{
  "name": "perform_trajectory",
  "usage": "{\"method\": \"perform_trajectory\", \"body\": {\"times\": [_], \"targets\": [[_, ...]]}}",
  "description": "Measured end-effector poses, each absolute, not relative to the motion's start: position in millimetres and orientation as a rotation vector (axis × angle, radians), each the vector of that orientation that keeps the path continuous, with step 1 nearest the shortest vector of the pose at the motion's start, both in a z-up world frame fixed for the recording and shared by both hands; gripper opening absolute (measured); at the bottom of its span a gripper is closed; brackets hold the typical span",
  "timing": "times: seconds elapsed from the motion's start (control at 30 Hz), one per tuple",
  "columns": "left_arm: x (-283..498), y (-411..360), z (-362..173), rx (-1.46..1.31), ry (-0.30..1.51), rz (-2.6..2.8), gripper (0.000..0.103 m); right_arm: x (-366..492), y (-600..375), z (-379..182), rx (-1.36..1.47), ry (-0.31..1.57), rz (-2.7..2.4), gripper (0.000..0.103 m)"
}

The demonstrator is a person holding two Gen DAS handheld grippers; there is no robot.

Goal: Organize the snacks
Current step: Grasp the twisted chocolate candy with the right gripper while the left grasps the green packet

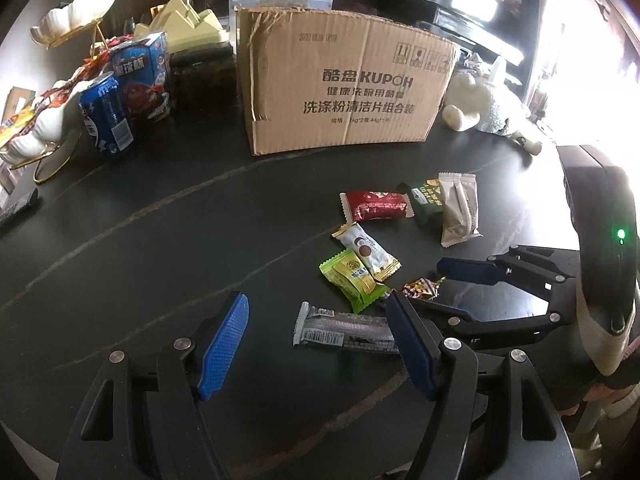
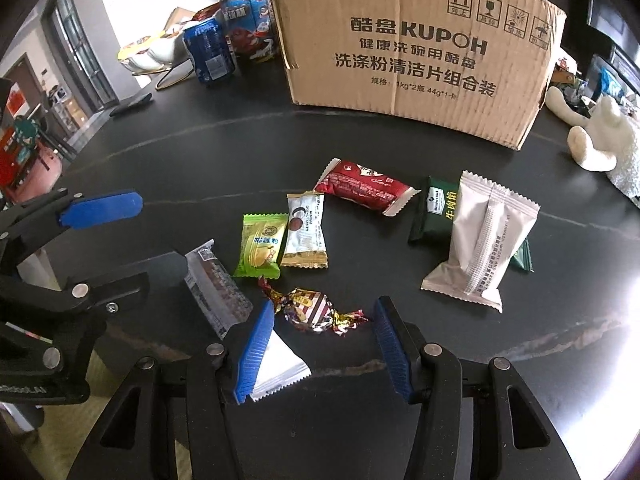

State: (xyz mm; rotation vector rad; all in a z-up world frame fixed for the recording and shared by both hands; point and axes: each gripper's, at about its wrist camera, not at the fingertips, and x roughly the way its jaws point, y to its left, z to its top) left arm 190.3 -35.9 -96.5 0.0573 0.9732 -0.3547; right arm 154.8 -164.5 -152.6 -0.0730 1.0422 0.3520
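Several wrapped snacks lie on the dark table in front of a cardboard box. My right gripper is open and low, with a twist-wrapped striped candy between its pads, not pinched. A white wrapper lies under its left finger. My left gripper is open over a grey bar. Beyond lie a green packet, a white-gold packet, a red packet, a dark green packet and a pale pouch.
A blue can and a blue snack box stand left of the cardboard box, near white shell dishes on gold stands. A white plush toy lies to the right. The two grippers are close side by side.
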Motion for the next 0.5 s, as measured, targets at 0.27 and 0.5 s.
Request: {"method": "perform_trajectory", "body": {"times": [0.27,0.5], "targets": [[195.5,-43.1,-101.3,0.064,0.991,-0.353,0.071,150.8,-163.4,-153.1,-0.087,1.02,0.37,0.037],[202.3,-55.1,-107.4,0.063,1.023,-0.362,0.07,146.7,-174.9,-153.5,-0.033,0.998,0.356,0.028]]}}
